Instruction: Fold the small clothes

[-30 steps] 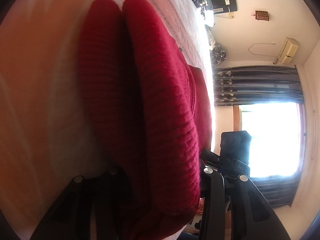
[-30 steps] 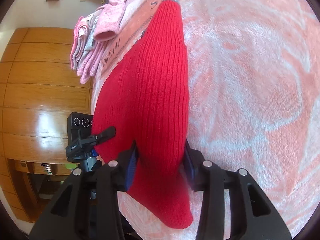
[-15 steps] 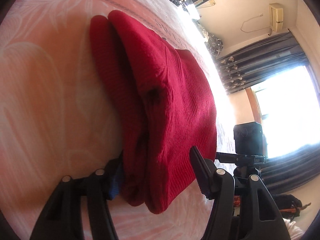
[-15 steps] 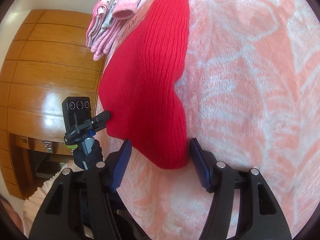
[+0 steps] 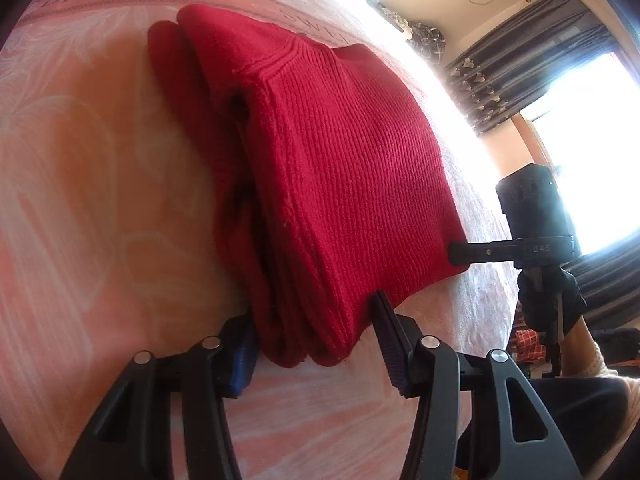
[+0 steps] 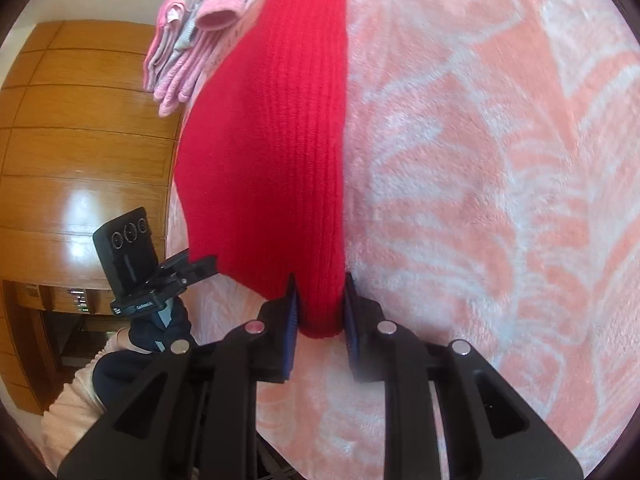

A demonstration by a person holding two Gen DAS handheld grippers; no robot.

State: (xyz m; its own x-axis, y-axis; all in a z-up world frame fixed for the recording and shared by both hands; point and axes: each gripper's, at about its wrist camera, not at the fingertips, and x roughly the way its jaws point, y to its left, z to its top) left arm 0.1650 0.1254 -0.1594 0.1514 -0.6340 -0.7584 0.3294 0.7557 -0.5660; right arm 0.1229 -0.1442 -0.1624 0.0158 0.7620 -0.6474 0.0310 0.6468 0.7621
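Note:
A red knitted sweater (image 5: pixel 340 152) lies folded in several layers on a pink flowered blanket (image 5: pixel 80 160). My left gripper (image 5: pixel 312 332) is open, its fingers standing on either side of the thick near corner of the fold. In the right wrist view the sweater (image 6: pixel 272 140) runs away from me as a long red band. My right gripper (image 6: pixel 320 312) is shut on its near end, the blue pads pressing the knit from both sides. The left gripper (image 6: pixel 204 268) shows at the sweater's left corner, and the right gripper (image 5: pixel 456 254) at its right corner.
A pile of pink small clothes (image 6: pixel 192 40) lies at the far edge of the blanket (image 6: pixel 480 160). A wooden wardrobe (image 6: pixel 80 140) stands beyond the bed on that side. Dark curtains (image 5: pixel 520 60) and a bright window are opposite. Gloved hands (image 6: pixel 160 332) hold the grippers.
My left gripper let go of the sweater and stays open around its corner. My right gripper opened half a second ago and has shut again on the sweater's end.

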